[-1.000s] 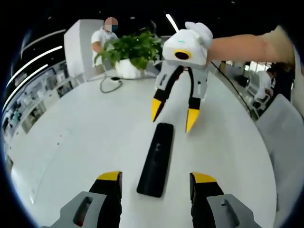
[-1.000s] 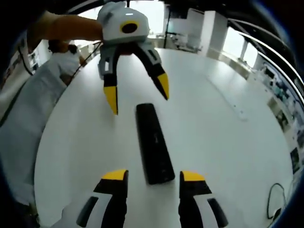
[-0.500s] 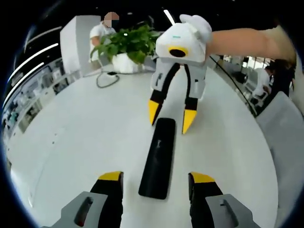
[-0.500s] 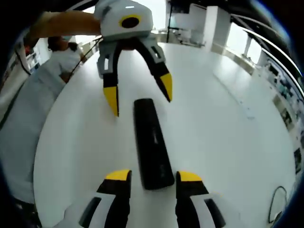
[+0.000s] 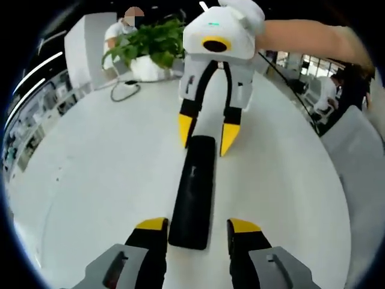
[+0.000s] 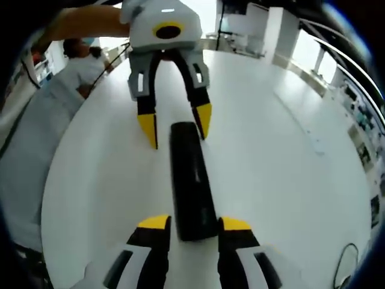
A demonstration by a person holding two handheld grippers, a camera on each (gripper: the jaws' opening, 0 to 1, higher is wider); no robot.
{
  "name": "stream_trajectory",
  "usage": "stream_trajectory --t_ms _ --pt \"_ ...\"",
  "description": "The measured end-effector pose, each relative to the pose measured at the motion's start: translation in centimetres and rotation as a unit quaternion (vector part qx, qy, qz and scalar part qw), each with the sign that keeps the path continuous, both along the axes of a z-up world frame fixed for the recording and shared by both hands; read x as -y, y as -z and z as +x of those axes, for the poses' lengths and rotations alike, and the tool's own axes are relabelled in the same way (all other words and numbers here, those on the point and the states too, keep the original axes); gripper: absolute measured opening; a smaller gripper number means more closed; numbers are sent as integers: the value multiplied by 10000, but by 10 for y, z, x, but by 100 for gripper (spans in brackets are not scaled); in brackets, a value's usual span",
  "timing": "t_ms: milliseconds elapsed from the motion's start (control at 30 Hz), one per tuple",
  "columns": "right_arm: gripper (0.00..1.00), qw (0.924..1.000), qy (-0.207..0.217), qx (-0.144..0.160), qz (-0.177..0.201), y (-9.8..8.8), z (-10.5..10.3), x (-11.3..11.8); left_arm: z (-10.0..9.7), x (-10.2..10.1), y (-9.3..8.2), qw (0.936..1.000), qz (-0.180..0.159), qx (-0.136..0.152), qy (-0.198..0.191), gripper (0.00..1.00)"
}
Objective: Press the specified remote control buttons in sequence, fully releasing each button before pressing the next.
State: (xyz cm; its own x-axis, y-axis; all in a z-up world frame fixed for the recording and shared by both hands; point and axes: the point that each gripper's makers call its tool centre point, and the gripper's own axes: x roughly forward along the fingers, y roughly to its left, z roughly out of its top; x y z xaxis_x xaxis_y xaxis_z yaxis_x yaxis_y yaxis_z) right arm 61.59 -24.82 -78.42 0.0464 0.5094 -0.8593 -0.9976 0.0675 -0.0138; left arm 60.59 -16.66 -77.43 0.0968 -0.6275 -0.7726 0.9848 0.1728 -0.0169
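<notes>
Left gripper view shows the left gripper (image 5: 195, 227) at the bottom middle of the frame, with its two yellow-tipped jaws apart, one on each side of the near end of the black remote control (image 5: 194, 191). The jaws look very close to the remote's sides, but I cannot tell if they touch it. The remote lies flat on the white worktop (image 5: 90, 174) and runs up the middle of the frame. At its far end, in the upper middle, the right gripper (image 5: 204, 133) points down at it with its jaws apart, one tip on each side of that end.

In the right gripper view it is the same the other way round. The right gripper (image 6: 191, 225) sits at the bottom with its jaws apart around the near end of the remote control (image 6: 190, 180), and the left gripper (image 6: 175, 125) hangs over the far end in the upper middle.

Farther off, a green plant (image 5: 146, 44) in a white pot and a cable (image 5: 123, 91) sit in the upper left of the left gripper view.

I think this is the getting-ready step: both grippers frame the remote, and no button is being pressed yet. Next, one jaw tip needs to come down on the right button, push, then lift fully off.
</notes>
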Motion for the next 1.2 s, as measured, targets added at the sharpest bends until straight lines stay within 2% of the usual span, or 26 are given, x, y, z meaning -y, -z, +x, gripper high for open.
stream_trajectory --t_ms 167,500,733,833,1200 --pt "22 9999 -77 39 -113 -1 -2 0 4 -3 0 9999 93 44 54 33" --pt "22 9996 -125 31 -243 0 -1 -1 0 -2 0 9993 330 63 182 24" --pt "22 9994 -150 45 -309 2 4 1 4 -4 4 9984 513 70 206 24" --pt "21 9986 -307 201 -384 1 0 -1 5 -5 6 9983 563 59 159 24" --pt "21 9983 -318 250 -428 -2 -5 -3 4 -6 6 9975 688 114 146 24"
